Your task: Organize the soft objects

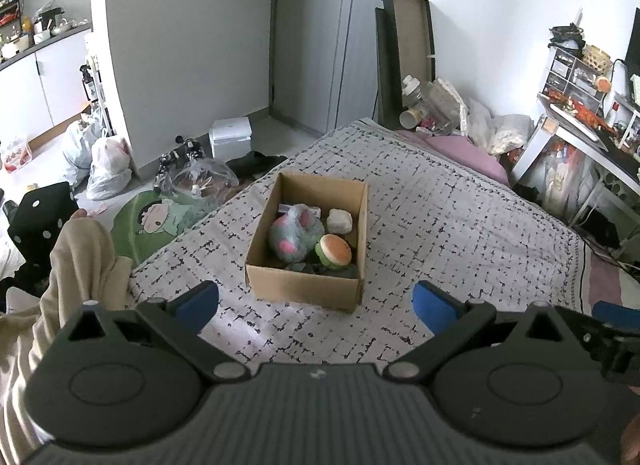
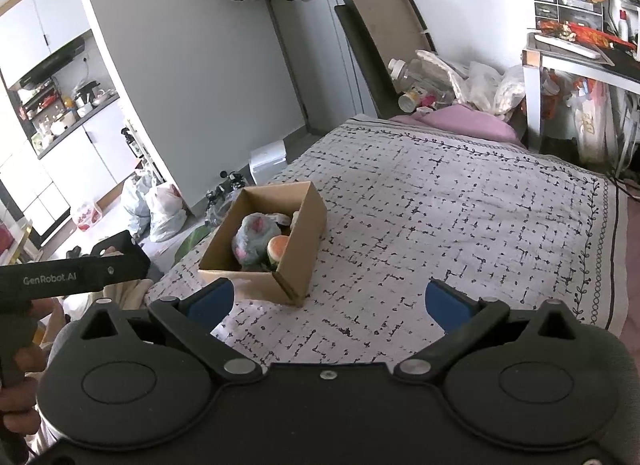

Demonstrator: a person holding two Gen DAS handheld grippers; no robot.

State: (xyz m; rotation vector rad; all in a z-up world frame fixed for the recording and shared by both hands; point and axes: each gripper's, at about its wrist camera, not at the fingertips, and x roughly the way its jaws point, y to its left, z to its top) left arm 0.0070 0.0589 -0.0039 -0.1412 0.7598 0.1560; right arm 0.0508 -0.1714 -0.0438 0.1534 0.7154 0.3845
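While your left gripper (image 1: 316, 307) and right gripper (image 2: 328, 303) gape empty, the toy-filled cardboard box (image 1: 306, 285) runs lengthwise away from you on the bed (image 1: 440, 225); nothing blocks it.

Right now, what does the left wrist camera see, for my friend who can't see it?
An open cardboard box sits on a patterned bedspread, holding a grey-pink plush toy and a burger-shaped toy. The left claw, open and empty, hovers before it.

Patterned bedspread (image 1: 440, 225), pink pillow (image 2: 468, 123), cluttered desk (image 1: 580, 137)
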